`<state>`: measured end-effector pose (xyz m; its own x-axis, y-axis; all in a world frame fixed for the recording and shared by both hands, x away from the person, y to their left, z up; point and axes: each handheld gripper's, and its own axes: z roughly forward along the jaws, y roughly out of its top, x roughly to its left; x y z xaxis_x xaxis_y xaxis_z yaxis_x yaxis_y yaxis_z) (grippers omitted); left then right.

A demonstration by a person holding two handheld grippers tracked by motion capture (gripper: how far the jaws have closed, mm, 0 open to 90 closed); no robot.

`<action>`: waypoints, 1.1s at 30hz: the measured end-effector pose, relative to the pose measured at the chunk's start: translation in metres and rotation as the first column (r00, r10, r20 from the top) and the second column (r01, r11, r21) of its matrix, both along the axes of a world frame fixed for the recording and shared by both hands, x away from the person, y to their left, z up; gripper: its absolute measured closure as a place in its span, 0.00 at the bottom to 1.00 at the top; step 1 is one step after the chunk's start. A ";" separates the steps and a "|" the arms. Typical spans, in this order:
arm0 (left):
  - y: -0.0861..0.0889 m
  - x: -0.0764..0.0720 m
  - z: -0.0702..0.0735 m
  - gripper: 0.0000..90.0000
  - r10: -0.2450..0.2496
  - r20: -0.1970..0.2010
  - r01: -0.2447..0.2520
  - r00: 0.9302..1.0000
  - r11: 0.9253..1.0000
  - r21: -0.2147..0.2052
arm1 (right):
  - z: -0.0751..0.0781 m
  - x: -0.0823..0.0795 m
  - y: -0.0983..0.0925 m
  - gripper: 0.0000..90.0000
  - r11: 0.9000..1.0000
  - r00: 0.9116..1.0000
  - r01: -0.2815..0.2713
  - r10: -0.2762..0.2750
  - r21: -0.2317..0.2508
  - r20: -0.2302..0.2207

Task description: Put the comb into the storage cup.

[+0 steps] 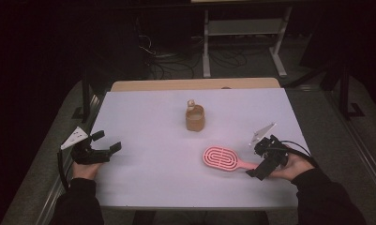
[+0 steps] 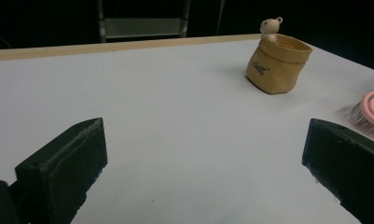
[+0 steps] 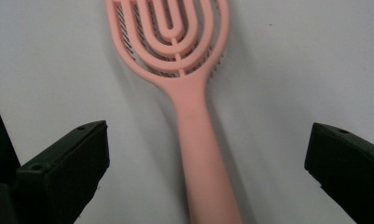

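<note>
A pink vented hairbrush (image 1: 223, 159) lies flat, bristles down, on the white table (image 1: 153, 122), its handle pointing right. My right gripper (image 1: 265, 161) is open at the handle's end; in the right gripper view the handle (image 3: 201, 154) runs between the wide-apart jaws without touching them. A small tan bag-shaped cup (image 1: 195, 117) with a little bear figure on its rim stands upright at the table's middle back, also seen as the cup (image 2: 278, 65) in the left gripper view. My left gripper (image 1: 106, 142) is open near the table's left edge, nothing between its jaws.
The brush head's edge (image 2: 369, 109) shows at the right of the left gripper view. A wooden strip (image 1: 195, 84) borders the table's far side. Beyond it, cables and a metal shelf frame (image 1: 244, 28) stand on the dark floor.
</note>
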<state>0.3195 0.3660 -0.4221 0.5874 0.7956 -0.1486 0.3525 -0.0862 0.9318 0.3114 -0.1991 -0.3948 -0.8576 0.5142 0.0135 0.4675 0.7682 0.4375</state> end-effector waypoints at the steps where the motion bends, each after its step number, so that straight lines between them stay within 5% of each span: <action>1: 0.000 0.000 0.000 0.00 0.000 0.000 0.000 1.000 1.000 -0.001 | -0.002 0.001 0.002 0.00 1.000 1.000 -0.010 0.010 -0.006 -0.004; 19: -0.001 0.001 -0.001 0.00 -0.004 -0.004 0.004 1.000 1.000 0.003 | -0.019 0.006 0.019 0.21 0.996 0.996 -0.086 0.086 -0.006 0.003; 27: -0.001 0.001 -0.001 0.00 -0.005 -0.005 0.005 1.000 1.000 0.005 | -0.025 0.009 0.024 0.52 0.994 0.994 -0.105 0.105 -0.021 0.003; 33: -0.002 0.002 -0.001 0.00 -0.007 -0.004 0.007 1.000 1.000 0.007 | -0.030 0.010 0.029 0.64 0.989 0.991 -0.135 0.135 -0.054 -0.004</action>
<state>0.3213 0.3644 -0.4234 0.5921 0.7926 -0.1458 0.3559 -0.0948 0.9297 0.3209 -0.1700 -0.4248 -0.9190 0.3941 -0.0113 0.3582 0.8467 0.3935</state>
